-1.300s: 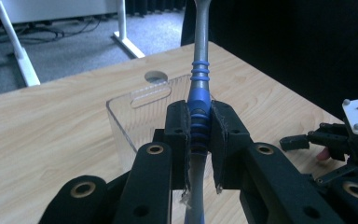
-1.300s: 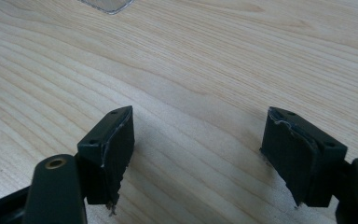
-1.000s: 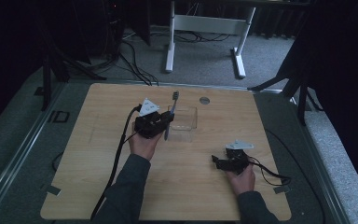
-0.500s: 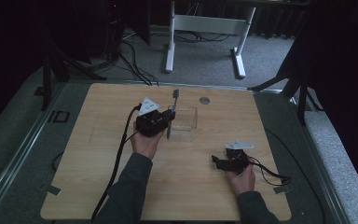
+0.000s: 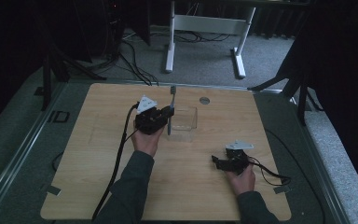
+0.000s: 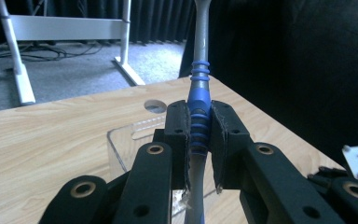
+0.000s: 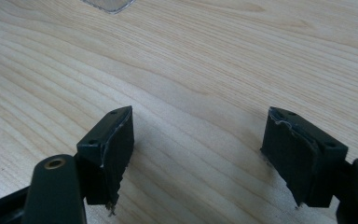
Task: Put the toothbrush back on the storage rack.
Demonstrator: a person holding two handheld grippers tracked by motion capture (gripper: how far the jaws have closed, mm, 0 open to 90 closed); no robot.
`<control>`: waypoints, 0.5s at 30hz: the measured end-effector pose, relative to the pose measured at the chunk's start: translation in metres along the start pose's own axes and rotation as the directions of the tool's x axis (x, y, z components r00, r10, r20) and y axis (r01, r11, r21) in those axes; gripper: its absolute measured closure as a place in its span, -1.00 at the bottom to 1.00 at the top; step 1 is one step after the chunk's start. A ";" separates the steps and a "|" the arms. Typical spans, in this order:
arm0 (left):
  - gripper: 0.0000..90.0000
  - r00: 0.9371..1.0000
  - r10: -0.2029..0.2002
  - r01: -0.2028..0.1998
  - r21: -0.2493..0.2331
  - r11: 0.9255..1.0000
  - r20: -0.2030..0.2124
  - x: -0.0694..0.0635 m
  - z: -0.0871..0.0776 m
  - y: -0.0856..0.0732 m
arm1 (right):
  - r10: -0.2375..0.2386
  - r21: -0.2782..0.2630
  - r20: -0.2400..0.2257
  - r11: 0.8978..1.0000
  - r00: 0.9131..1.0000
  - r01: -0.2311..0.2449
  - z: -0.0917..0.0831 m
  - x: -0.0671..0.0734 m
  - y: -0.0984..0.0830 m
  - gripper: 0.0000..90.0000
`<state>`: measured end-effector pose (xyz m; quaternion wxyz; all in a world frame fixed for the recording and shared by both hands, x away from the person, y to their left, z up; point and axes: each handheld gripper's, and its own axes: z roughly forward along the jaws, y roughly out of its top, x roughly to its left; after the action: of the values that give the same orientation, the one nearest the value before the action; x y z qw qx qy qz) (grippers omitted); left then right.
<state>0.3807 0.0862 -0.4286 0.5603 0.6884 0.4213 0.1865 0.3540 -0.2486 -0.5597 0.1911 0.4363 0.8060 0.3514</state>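
Observation:
My left gripper (image 5: pixel 168 115) is shut on a blue-and-grey toothbrush (image 6: pixel 199 112), clamped at the ribbed blue part of its handle. The toothbrush (image 5: pixel 171 109) stands nearly upright, head up, at the left edge of a clear plastic box (image 5: pixel 185 119) in the middle of the wooden table (image 5: pixel 98 158). In the left gripper view the box (image 6: pixel 126 137) lies just behind the jaws. My right gripper (image 5: pixel 216 161) rests low at the table's front right, open, with bare wood between its pads (image 7: pixel 114 140).
A round hole (image 5: pixel 204 100) sits in the tabletop behind the box. A white metal stand (image 5: pixel 205 28) and loose cables lie on the floor beyond the table. Cables trail from both grippers toward the front edge.

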 end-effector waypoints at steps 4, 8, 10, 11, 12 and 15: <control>0.74 1.000 -0.015 0.015 -0.013 1.000 -0.006 0.000 0.004 -0.001 | 0.000 0.000 0.000 1.000 1.000 0.000 0.000 0.000 0.000 -0.45; 0.74 1.000 -0.023 0.023 -0.027 0.999 -0.005 -0.001 0.009 -0.001 | -0.001 0.000 0.000 1.000 1.000 0.001 0.000 0.000 0.000 -0.45; 0.74 1.000 -0.030 0.030 -0.030 0.999 -0.009 -0.002 0.011 -0.002 | -0.001 0.000 0.000 1.000 1.000 0.001 0.000 0.000 0.000 -0.45; 0.74 0.999 -0.032 0.032 -0.029 0.999 -0.009 -0.003 0.012 -0.002 | -0.001 0.000 0.000 1.000 1.000 0.001 0.000 0.000 0.000 -0.45; 0.74 0.999 -0.029 0.028 -0.031 0.999 -0.014 -0.003 0.013 -0.003 | -0.001 0.000 0.000 1.000 1.000 0.001 0.000 0.000 0.000 -0.45; 0.74 0.999 -0.027 0.026 -0.041 0.999 -0.019 -0.005 0.015 -0.003 | 0.000 0.000 0.000 1.000 1.000 0.000 0.000 0.000 0.000 -0.45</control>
<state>0.3876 0.0736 -0.4348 0.5725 0.6694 0.4318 0.1942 0.3540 -0.2486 -0.5596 0.1910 0.4362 0.8062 0.3513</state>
